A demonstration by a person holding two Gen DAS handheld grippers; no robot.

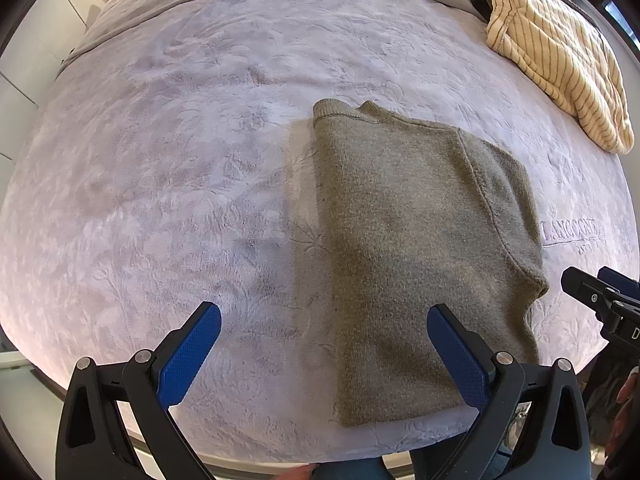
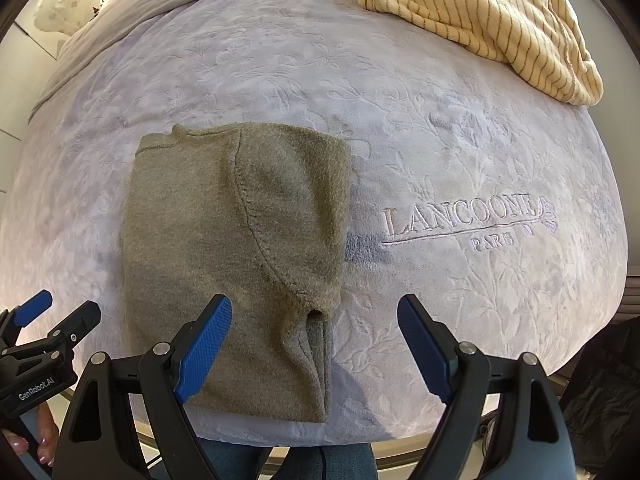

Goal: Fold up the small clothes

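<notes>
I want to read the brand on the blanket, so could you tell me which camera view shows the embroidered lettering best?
The right wrist view: the embroidered lettering sits open and sharp to the right of the folded green sweater. In the left wrist view the same lettering is squeezed against the right edge, small and faint.

Both wrist views downward, sharing sweater [image 1: 416,248]

Olive-green knit sweater [image 2: 236,248], pale lavender blanket [image 2: 460,152] with embossed floral pattern, cream garment [image 2: 484,20] with thin brown stripes, blue gripper pads [image 2: 206,346]
</notes>
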